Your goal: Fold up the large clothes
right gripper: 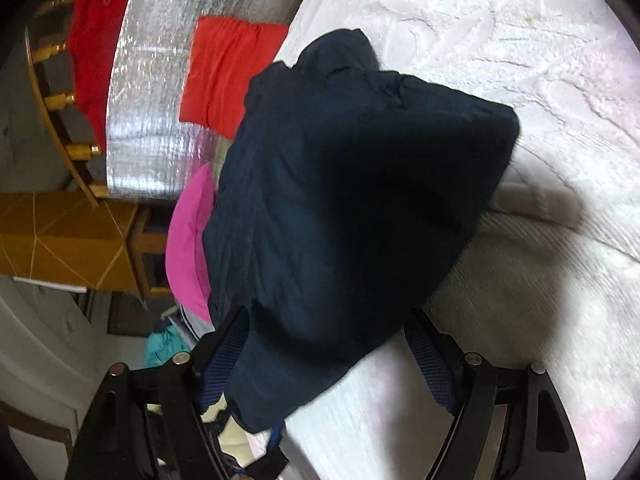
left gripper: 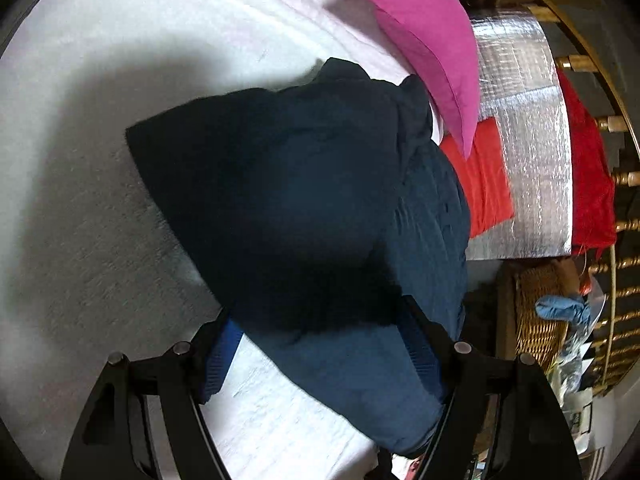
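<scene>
Fingers (left gripper: 224,344) of both my grippers stand wide around the garment (left gripper: 304,208) on the bed (left gripper: 80,220); I should pinch corners evenly beside the pillow (left gripper: 432,48).

both wrist cams sit above the bed (left gripper: 80,208), pitched down and close in. we look along the left gripper (left gripper: 316,320) fingers with the bed to our left and the room clutter to our right; on the right gripper (right gripper: 328,332) it's mirrored, the bed (right gripper: 520,80) to our right. shared overlap: navy garment (left gripper: 288,200) (right gripper: 352,200) filling centre frame, magenta pillow (left gripper: 432,44) (right gripper: 188,240), red cloth (left gripper: 488,184) (right gripper: 228,76), silver foil sheet (left gripper: 528,152) (right gripper: 152,92).
</scene>
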A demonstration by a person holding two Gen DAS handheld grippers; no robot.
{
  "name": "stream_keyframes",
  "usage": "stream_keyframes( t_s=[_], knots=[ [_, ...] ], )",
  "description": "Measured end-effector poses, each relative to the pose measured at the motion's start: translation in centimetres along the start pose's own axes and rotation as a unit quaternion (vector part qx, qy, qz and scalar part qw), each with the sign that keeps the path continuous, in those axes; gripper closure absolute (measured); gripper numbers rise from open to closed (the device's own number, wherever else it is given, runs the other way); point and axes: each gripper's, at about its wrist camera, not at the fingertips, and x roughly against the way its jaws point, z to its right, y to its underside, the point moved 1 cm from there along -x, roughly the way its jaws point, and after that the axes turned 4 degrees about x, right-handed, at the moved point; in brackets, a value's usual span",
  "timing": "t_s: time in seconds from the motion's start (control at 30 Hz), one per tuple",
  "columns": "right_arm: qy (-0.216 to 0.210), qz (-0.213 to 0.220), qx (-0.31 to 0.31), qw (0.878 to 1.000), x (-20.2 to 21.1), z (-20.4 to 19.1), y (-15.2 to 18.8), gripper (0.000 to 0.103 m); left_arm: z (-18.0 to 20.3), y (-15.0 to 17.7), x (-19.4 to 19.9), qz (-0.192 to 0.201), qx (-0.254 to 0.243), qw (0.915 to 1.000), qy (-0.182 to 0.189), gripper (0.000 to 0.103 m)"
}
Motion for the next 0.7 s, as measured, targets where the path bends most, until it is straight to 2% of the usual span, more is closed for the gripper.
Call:
stream_keyframes(
  t_s=[0.3, 0.5, 0.6, 0.7],
  knots=[
    [-0.038, 0.046, -0.041, 0.997, -1.1, 0.3, -1.8, 0.02, 0.3, -2.0, -1.8, 0.004, 0.025, 0.9995, 0.018, 0.026],
    [-0.035, 0.068, -0.049, 0.996, -1.9, -0.1, -2.6, 0.019, 0.5, -3.0, -2.5, 0.002, 0.024, 0.9992, 0.032, 0.026],
    [-0.025, 0.072, -0.039, 0.996, -2.0, -0.4, -2.9, 0.021, 0.8, -3.3, -2.6, 0.007, 0.011, 0.9993, 0.034, 0.037],
    [0.009, 0.071, -0.012, 0.997, -2.3, -0.7, -3.1, 0.037, 1.4, -3.5, -2.5, 0.013, -0.006, 0.9992, 0.036, 0.047]
  ],
)
